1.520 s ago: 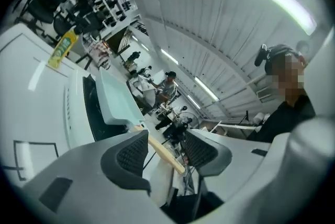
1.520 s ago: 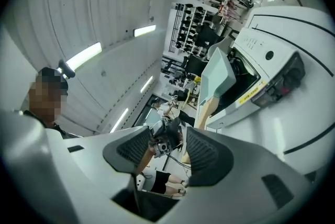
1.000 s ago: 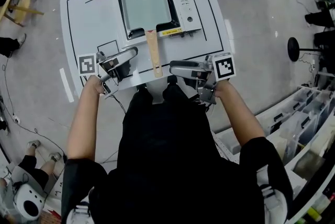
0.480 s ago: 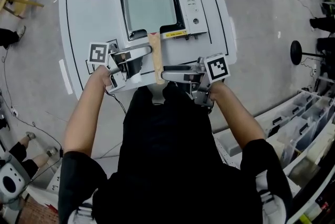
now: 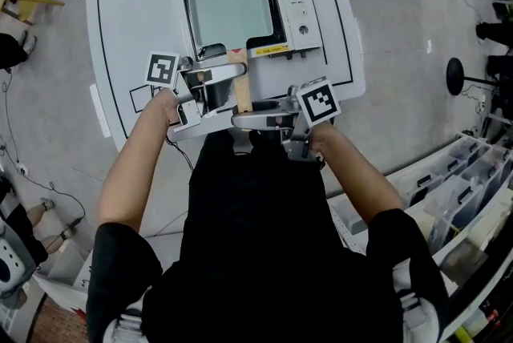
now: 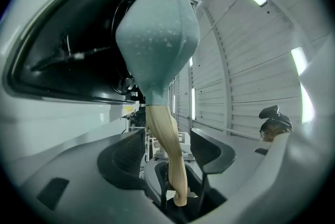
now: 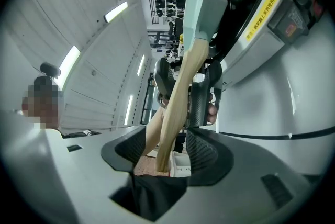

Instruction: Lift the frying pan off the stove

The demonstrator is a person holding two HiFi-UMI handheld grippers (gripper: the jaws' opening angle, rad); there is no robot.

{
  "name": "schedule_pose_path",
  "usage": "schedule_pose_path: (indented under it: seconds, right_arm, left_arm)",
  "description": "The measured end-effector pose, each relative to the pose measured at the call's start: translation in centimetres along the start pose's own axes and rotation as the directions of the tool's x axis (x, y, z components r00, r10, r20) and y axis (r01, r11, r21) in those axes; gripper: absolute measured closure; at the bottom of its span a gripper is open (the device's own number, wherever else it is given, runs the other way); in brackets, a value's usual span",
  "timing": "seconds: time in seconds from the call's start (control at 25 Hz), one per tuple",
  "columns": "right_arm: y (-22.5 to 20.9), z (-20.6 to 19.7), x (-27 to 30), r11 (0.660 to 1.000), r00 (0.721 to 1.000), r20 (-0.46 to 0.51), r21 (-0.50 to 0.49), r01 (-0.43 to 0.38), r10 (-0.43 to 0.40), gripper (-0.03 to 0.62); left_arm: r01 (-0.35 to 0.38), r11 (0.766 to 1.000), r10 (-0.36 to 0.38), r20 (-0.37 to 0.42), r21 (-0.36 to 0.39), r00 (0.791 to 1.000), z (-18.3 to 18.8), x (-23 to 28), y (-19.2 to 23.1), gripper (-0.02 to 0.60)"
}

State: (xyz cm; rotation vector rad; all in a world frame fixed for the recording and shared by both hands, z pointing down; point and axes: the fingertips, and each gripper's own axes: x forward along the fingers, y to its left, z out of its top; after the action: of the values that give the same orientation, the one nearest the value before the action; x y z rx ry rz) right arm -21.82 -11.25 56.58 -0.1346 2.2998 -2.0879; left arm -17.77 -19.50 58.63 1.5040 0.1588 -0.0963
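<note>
Both grippers stand open: left gripper [image 6: 168, 145] and right gripper [image 7: 163, 150] each have the wooden handle [image 5: 240, 89] lying between parted fingers, unclamped, with the frying pan [image 5: 226, 3] seated on the stove [image 5: 298, 9] beyond the fingertips; advise centring and closing firmly before raising it level

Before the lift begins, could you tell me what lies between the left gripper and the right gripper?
The frying pan's wooden handle, in the head view; the left gripper and right gripper each have it between open jaws.
</note>
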Motion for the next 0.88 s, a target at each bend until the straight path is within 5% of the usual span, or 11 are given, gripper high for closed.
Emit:
schedule_pose_path:
  seconds: [0.4, 0.88]
  right_arm:
    - [-0.2, -0.23, 0.7, 1.0, 1.0, -0.016, 0.02, 0.009, -0.009, 0.494]
    - [-0.24, -0.15, 0.28, 1.0, 1.0, 0.025, -0.02, 0.02, -0.019, 0.496]
  left_arm:
    - [0.016, 0.999, -0.016, -0.007, -0.03, 1.0, -0.01, 0.36, 0.12, 0.412]
    - [-0.019, 1.0, 0.019, 0.008, 0.003, 1.0, -0.04, 0.52, 0.12, 0.428]
